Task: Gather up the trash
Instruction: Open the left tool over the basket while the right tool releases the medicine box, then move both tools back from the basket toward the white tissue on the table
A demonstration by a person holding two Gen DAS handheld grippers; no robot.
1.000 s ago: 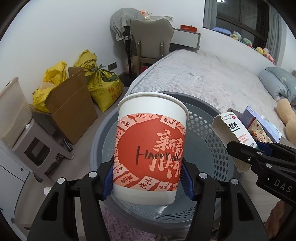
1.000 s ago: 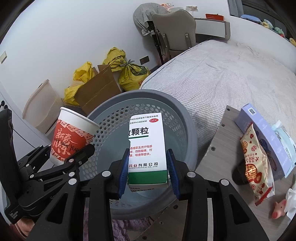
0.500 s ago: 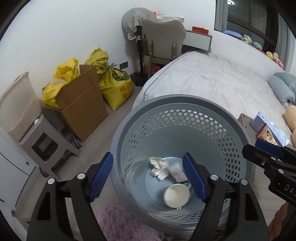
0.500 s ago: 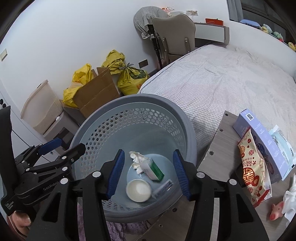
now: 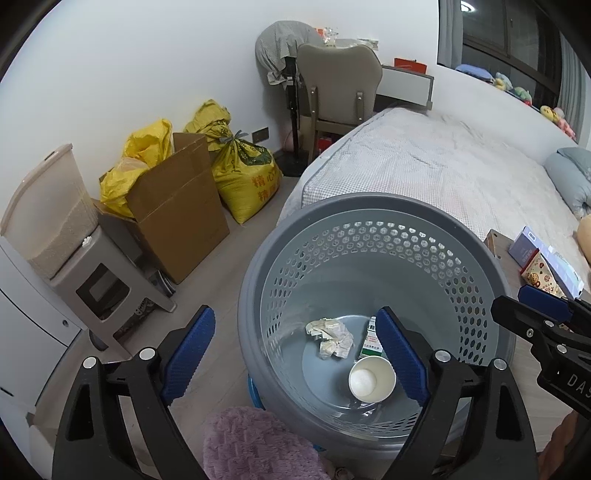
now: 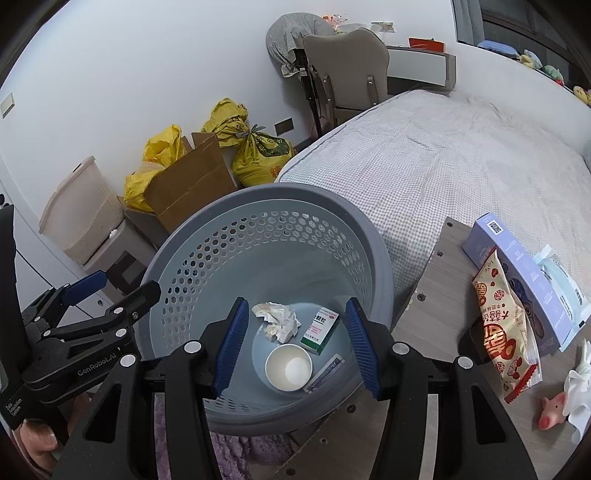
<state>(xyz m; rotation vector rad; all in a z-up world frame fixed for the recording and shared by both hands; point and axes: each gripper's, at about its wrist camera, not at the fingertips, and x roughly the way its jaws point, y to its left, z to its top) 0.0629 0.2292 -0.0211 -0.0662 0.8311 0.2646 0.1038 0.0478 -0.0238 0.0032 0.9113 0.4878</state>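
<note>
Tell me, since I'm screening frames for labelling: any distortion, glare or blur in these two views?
Left wrist view: strong fisheye bending, dark vignette corners, a ceiling lamp reflected in the window, basket sharp. Right wrist view: same curvature, even indoor light, bed and snack packet crisp, no motion blur.

One cup (image 6: 289, 367), one box (image 6: 320, 329), one wad (image 6: 276, 320).

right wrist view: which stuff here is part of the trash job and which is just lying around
Part of the job:
- grey basket
- paper cup, medicine box, crumpled paper and small packet, all in the basket
- snack bag on the wooden table, possibly next

Just lying about:
- yellow sacks
- cardboard box
- chair
- toy pig
</note>
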